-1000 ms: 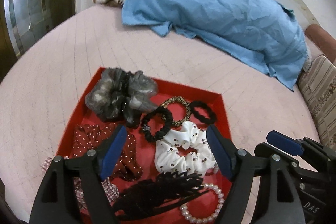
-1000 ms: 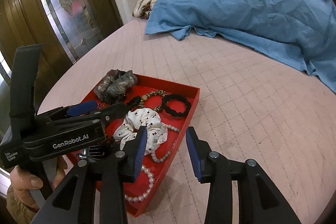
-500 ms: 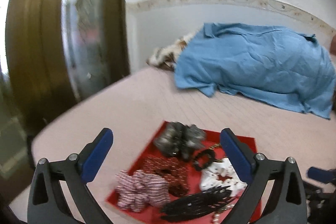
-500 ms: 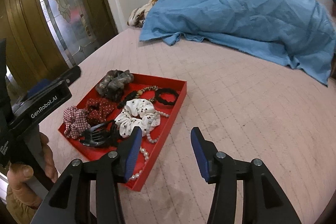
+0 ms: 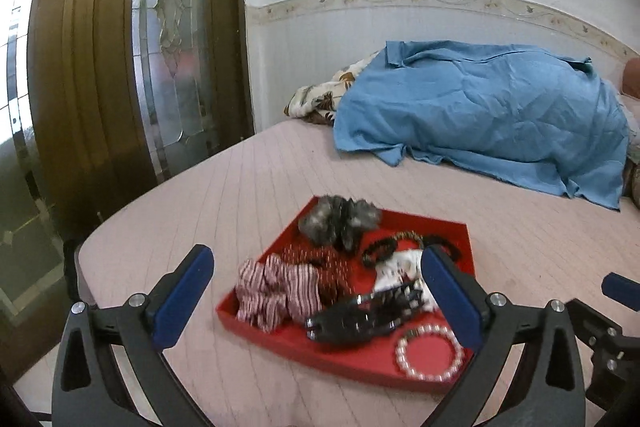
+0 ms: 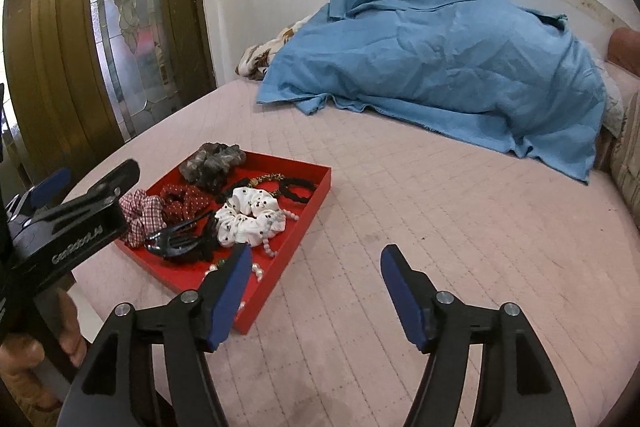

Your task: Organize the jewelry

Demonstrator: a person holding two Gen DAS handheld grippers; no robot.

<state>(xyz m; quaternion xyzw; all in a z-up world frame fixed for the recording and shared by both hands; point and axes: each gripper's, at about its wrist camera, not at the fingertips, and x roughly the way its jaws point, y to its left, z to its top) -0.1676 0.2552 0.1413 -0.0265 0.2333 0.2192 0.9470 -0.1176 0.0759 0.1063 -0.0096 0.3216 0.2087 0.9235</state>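
Note:
A red tray (image 5: 432,219) (image 6: 316,197) lies on the pink bed near its left corner. It holds a grey scrunchie (image 5: 340,221) (image 6: 212,161), a checked red-white scrunchie (image 5: 276,289) (image 6: 140,211), a dark red dotted scrunchie (image 6: 186,201), a white dotted scrunchie (image 6: 250,217), black hair ties (image 6: 298,187), a black claw clip (image 5: 366,315) (image 6: 176,243) and a pearl bracelet (image 5: 430,351). My left gripper (image 5: 316,293) is open and empty, back from the tray's near edge. My right gripper (image 6: 316,289) is open and empty, above the bed beside the tray's right corner.
A blue cloth (image 5: 480,119) (image 6: 440,67) covers a heap at the far side of the bed, over a patterned fabric (image 5: 316,99). A wood and glass door (image 5: 120,47) stands to the left. The bed's edge (image 5: 92,239) runs close to the tray.
Both grippers have pulled back and up from the tray. The left one was right over the scrunchies and is now well short of them. Both stay open and empty.

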